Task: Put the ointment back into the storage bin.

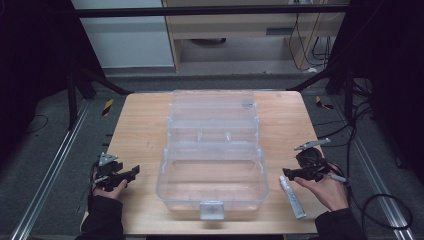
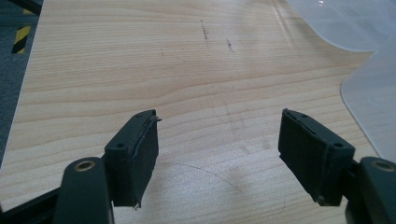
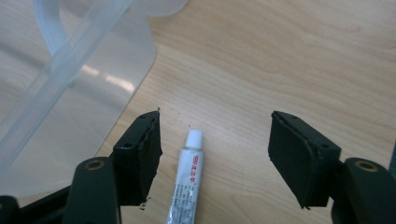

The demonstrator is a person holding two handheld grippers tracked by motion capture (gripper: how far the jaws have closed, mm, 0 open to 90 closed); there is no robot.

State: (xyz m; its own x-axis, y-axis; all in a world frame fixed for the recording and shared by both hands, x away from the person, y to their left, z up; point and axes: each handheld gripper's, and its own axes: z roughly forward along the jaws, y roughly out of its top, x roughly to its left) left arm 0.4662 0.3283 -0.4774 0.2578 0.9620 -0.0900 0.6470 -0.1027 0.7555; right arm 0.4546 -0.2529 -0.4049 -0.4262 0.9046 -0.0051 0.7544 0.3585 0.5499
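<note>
Both your hand-held grippers released, flanking the clear box (image 1: 212,165).
Your right hand-held gripper (image 3: 215,149) straddles the tube (image 3: 187,182) on the tabletop (image 1: 140,130); your left hand-held gripper (image 2: 218,151) holds nothing.

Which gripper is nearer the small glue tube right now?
Right. The right gripper hangs open directly over the glue tube, which lies between its jaws. The left gripper is across the table, beyond the clear plastic box.

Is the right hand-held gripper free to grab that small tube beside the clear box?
Probably yes: the right hand-held gripper is open, the tube lies between its jaws on bare table, clear of the box.
</note>
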